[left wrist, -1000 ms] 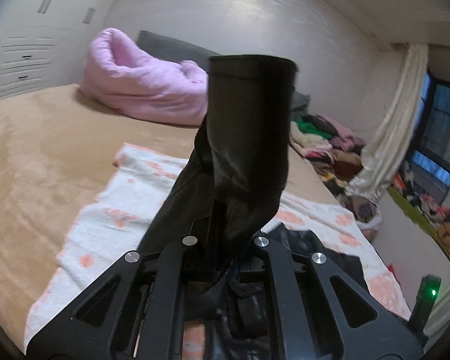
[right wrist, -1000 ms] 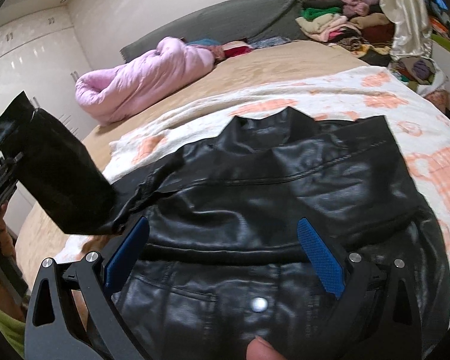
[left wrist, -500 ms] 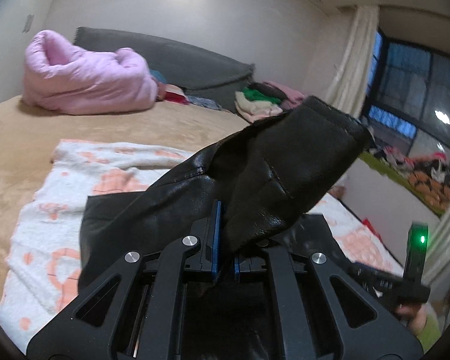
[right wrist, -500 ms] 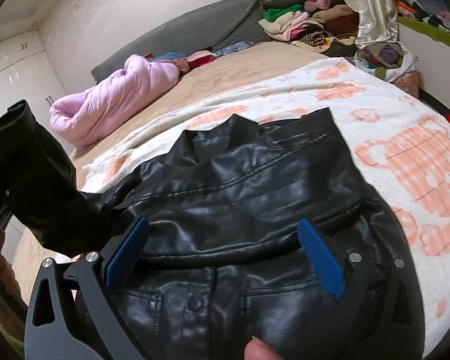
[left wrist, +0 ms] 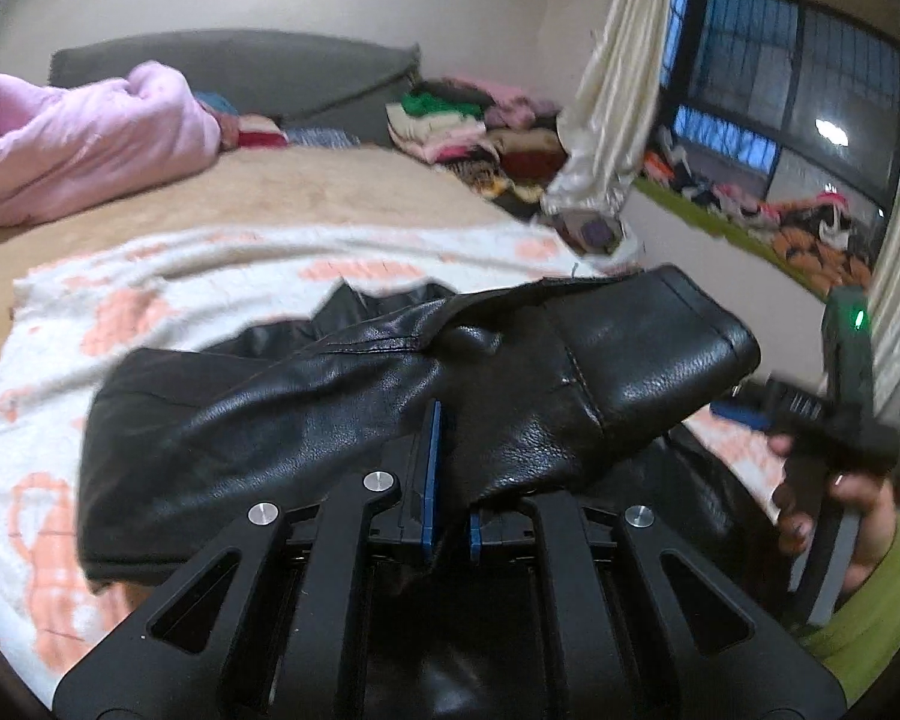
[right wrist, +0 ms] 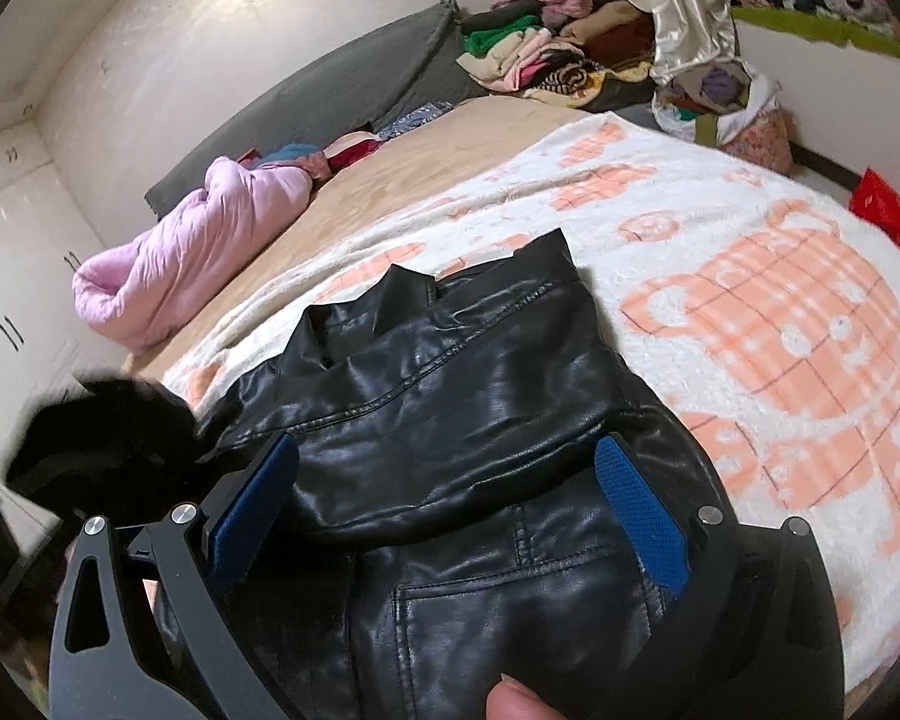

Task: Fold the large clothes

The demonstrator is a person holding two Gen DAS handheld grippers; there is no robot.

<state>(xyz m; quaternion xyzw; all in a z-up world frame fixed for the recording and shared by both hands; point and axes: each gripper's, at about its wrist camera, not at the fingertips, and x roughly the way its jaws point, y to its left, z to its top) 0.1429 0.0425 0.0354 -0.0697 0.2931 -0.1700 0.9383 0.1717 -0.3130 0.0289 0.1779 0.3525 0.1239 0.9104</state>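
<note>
Black leather jacket (right wrist: 450, 432): lies spread on the white-and-orange blanket (right wrist: 768, 324), collar toward the headboard, front panels and a pocket seam nearest the right wrist camera.
Sleeve (left wrist: 510, 396): lifted off the bed, cuff end pointing toward the window side, draped across the jacket body in the left wrist view.
Left gripper (left wrist: 447, 498): blue pads pressed together on the sleeve leather, a fold of it pinched between them.
Right gripper (right wrist: 450, 510): fingers spread wide, blue pads on either side of the jacket's lower chest; nothing between them is pinched. Whether the pads touch the leather is hard to tell.
Right hand (left wrist: 834, 510): wrapped round the right gripper's handle, green sleeve at the wrist, a green light lit on top of the device.
Fingertip (right wrist: 522, 702): shows at the bottom edge of the right wrist view.
Bed (left wrist: 330, 192): tan cover under the blanket.
Pink duvet (right wrist: 198, 252): bunched near the grey headboard (right wrist: 342, 78), well apart from the jacket.
Clothes pile (right wrist: 558, 42): stacked in the far corner beside a cream curtain (left wrist: 618, 90).
</note>
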